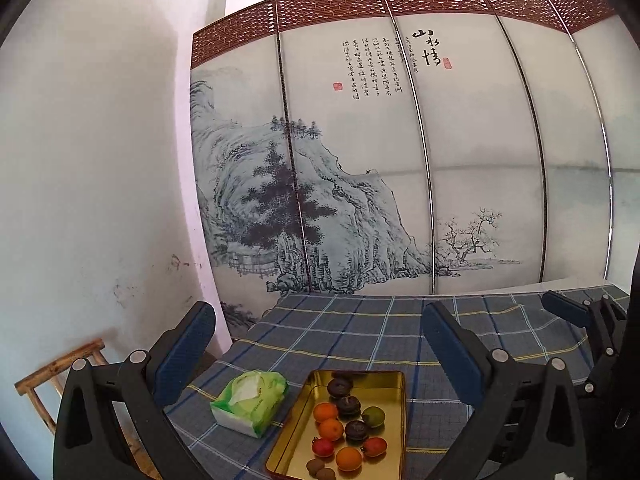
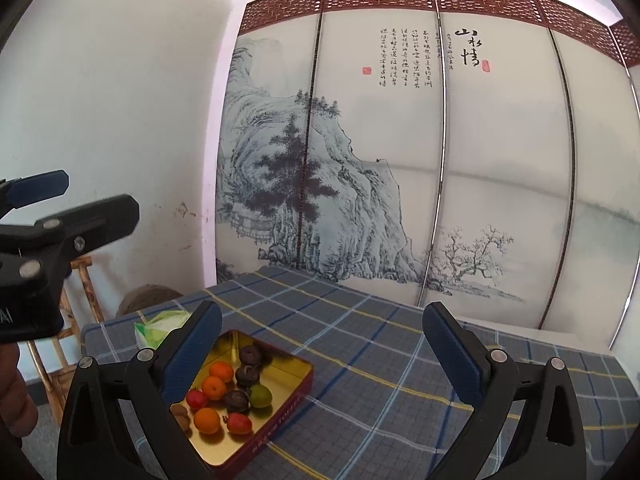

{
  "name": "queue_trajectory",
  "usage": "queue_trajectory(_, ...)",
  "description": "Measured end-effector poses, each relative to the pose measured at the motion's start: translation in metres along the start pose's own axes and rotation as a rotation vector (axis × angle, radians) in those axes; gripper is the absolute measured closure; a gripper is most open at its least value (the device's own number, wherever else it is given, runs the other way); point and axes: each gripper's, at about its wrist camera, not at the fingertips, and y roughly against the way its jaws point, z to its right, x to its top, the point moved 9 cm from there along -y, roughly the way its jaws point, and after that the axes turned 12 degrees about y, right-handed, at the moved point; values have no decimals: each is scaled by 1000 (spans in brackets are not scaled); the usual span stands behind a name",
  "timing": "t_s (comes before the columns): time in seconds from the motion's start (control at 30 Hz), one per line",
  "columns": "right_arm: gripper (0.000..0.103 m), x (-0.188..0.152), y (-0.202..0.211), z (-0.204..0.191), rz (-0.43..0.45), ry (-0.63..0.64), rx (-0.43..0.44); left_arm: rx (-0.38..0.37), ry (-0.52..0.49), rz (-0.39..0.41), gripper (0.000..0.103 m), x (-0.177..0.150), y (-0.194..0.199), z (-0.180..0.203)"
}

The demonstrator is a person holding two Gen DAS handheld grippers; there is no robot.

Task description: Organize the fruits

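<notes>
Both the left gripper (image 1: 318,344) and the right gripper (image 2: 322,344) are held wide apart and empty above the checked cloth (image 1: 360,332), on which the fruits (image 1: 344,428) are gathered in a gold tin (image 1: 384,380) at the near edge, just right of a tissue pack (image 1: 250,402).

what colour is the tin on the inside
Shiny gold inside the tin; its outer wall is dark red, clearest in the right wrist view.
</notes>
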Motion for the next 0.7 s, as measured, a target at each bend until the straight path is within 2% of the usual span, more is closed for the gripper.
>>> queue_trajectory(0.13,2,-5,-3,-2,-20,3,10,8,15,-6,0,-1,-2,-6)
queue_trajectory(0.43,2,-18,-12,-7,-63,5,33,12,21,-79,0,-20,-17,-9)
queue_trajectory(0.57,2,-41,-23,-1,-126,-11,58,-17,17,-155,0,-36,-29,-7)
queue_trajectory(0.7,2,-81,-40,23,-236,16,48,-68,43,-280,0,-61,-48,-4)
